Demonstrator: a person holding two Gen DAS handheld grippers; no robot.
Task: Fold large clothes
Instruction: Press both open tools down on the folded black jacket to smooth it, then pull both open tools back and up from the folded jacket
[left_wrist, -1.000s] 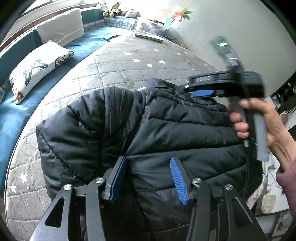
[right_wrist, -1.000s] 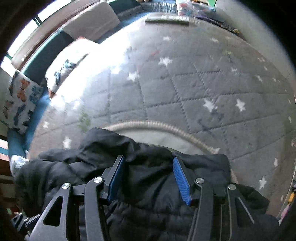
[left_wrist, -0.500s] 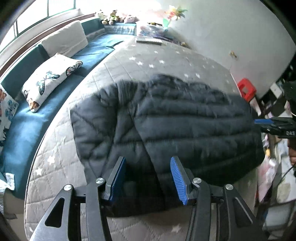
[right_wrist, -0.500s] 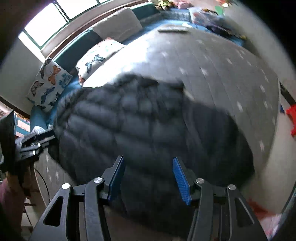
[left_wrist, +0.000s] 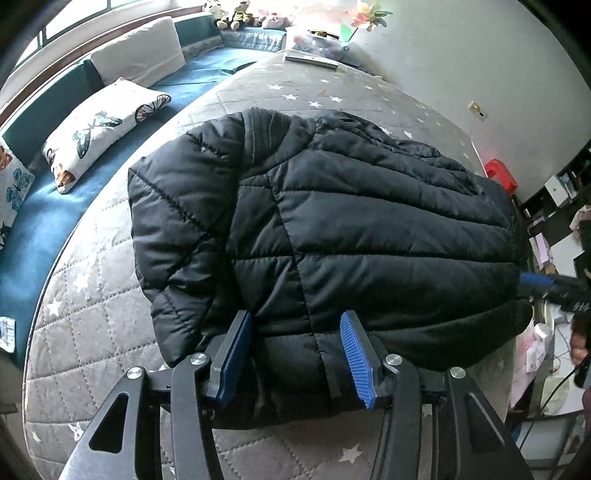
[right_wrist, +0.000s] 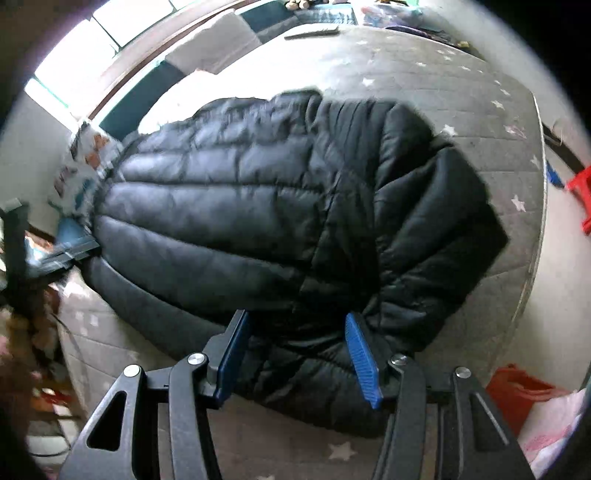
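Note:
A black quilted puffer jacket (left_wrist: 332, 229) lies folded on the grey star-patterned bed (left_wrist: 103, 295); it also fills the right wrist view (right_wrist: 295, 221). My left gripper (left_wrist: 295, 332) is open and empty, its blue pads level with the jacket's near edge. My right gripper (right_wrist: 297, 332) is open and empty at the jacket's near edge on the other side. The right gripper's blue tip shows at the jacket's right side in the left wrist view (left_wrist: 543, 284). The left gripper shows blurred at the left of the right wrist view (right_wrist: 66, 251).
A blue bench with butterfly pillows (left_wrist: 99, 125) and a white cushion (left_wrist: 140, 51) runs along the bed's left. A red stool (left_wrist: 502, 177) stands by the wall at right; it also shows in the right wrist view (right_wrist: 580, 188). Cluttered shelves and bags lie at the far right.
Both grippers have pulled back from the jacket. The jacket, held up and bunched a second ago, now lies flat on the bed. Both stay open.

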